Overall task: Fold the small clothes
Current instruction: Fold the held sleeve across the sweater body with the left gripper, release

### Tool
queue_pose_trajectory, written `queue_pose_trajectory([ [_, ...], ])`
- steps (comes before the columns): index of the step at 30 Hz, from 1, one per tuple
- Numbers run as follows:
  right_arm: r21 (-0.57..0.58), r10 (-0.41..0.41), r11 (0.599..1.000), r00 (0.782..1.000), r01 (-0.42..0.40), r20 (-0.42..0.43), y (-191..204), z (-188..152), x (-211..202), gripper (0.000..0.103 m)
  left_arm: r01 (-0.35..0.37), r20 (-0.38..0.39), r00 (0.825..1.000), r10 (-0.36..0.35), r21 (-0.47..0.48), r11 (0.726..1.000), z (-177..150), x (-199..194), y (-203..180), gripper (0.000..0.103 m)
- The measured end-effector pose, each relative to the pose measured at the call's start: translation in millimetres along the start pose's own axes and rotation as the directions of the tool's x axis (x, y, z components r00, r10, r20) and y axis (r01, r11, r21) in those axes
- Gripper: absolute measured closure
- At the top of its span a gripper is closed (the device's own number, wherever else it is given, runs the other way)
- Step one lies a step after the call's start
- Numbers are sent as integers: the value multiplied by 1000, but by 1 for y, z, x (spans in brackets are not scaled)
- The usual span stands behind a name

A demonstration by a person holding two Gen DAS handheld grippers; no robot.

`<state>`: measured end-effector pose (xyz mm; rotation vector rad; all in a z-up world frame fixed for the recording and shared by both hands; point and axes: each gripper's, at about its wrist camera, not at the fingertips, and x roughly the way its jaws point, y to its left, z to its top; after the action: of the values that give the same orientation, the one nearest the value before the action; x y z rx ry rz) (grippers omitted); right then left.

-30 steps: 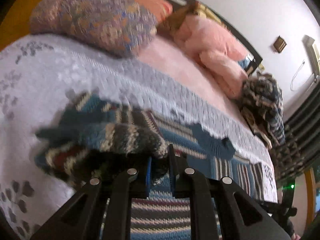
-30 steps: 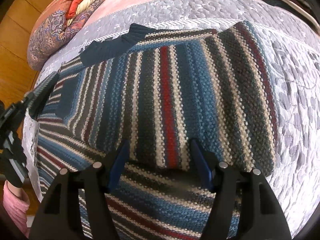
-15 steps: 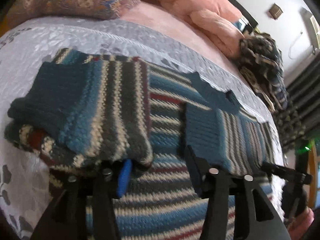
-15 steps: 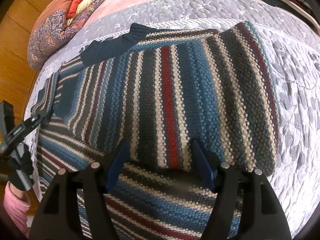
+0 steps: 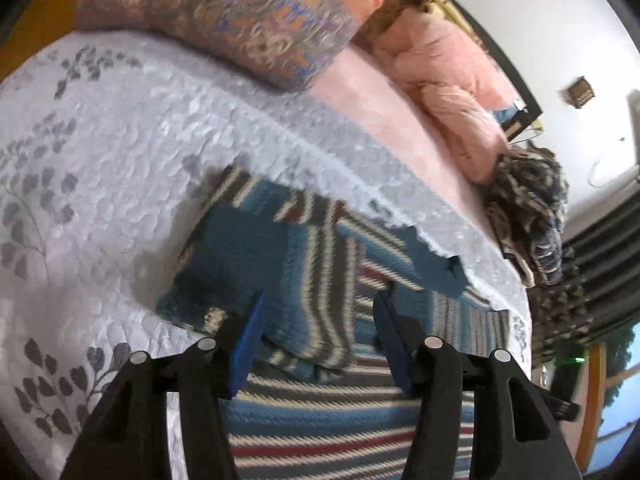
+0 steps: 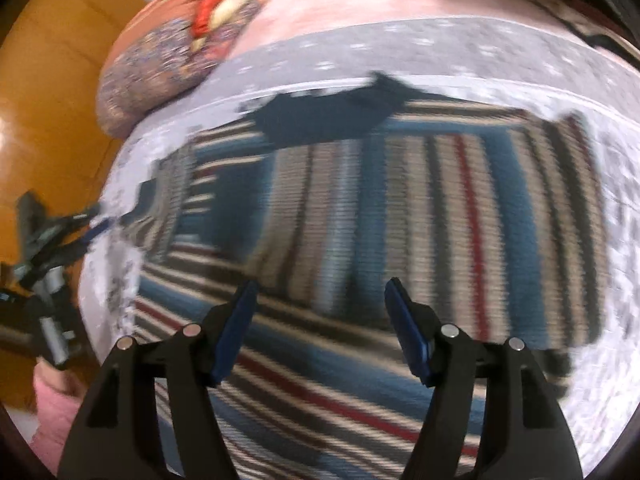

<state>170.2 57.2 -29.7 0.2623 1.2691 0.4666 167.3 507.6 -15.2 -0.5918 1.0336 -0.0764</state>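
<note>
A striped knit sweater in blue, grey, cream and red lies spread on the bed, its dark blue collar at the far side. In the left wrist view one sleeve lies folded over the sweater's body. My left gripper hovers open just above that folded sleeve, with nothing between its fingers. My right gripper stands open over the sweater's lower body, also holding nothing. The left gripper shows at the far left of the right wrist view, beside the sleeve edge.
The bed carries a lilac quilted cover with grey leaf prints. A patterned pillow and a pink plush blanket lie at the head. A pile of knitwear sits at the far right. Orange wooden floor lies beyond the bed's left edge.
My left gripper let go of the sleeve, which now lies folded across the sweater, and has opened and pulled back. My right gripper has lifted away from the sweater, staying open.
</note>
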Motion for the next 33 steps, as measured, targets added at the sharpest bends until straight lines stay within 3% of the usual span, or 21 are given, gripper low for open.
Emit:
queue_pose_trajectory([
  [3,-26,51,998,998,-51,-30,34,6,13,36,-30,-44,999,29,-27,999,-1,26,24,50],
  [6,-42,82,996,995,-84,-50,60,13,28,36,-12,-48,999,11,-33,999,-4,40,39,53],
  [10,-49,116,992,990,-121,-83,90,21,53,36,-5,-28,1000,5,2,1000,-7,40,35,51],
  [13,-43,156,986,982,-162,-108,113,29,75,36,53,-25,998,-55,-70,996,1,29,41,52],
  [15,-40,177,982,976,-183,-127,129,35,92,36,81,31,996,-78,-122,989,12,10,46,52],
  [18,-18,227,972,962,-232,-152,149,42,115,36,36,133,991,-19,-124,992,26,-17,52,51],
  [21,33,261,965,946,-260,-190,159,45,142,36,13,180,984,17,-165,986,30,-27,63,50],
  [23,68,267,964,941,-258,-207,161,46,158,40,-4,186,982,39,-187,982,31,-25,68,50],
  [25,98,306,952,926,-291,-219,162,46,168,63,-25,170,984,59,-195,980,31,-19,71,50],
  [28,30,245,969,945,-244,-218,169,45,170,80,-31,156,986,63,-199,980,29,-13,73,50],
  [33,-69,208,973,964,-222,-168,170,47,131,86,-24,158,986,52,-178,984,25,-16,69,50],
])
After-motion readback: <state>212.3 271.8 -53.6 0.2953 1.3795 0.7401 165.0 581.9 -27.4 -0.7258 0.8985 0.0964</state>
